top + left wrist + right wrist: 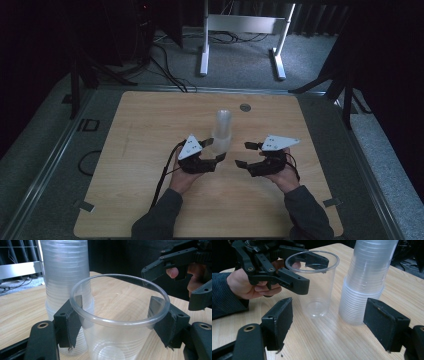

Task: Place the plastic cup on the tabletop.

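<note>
A tall stack of clear plastic cups point(223, 125) point(65, 277) point(367, 285) stands upright near the middle of the wooden table point(150, 150). Right beside it, a single clear cup point(117, 335) point(317, 290) is upright, and its base looks to rest on the table. My left gripper point(214, 150) point(116, 305) point(314, 275) is shut on this cup, its jaws pressing just under the rim from both sides. My right gripper point(244, 154) point(329, 303) point(172, 286) is open a little to the right, facing the single cup and the stack, with nothing between its jaws.
A round metal grommet point(244, 107) is set into the tabletop behind the stack. Beyond the far edge stands a white desk frame point(240, 30), with cables on the floor. Small brackets point(85, 205) sit at the table's near corners.
</note>
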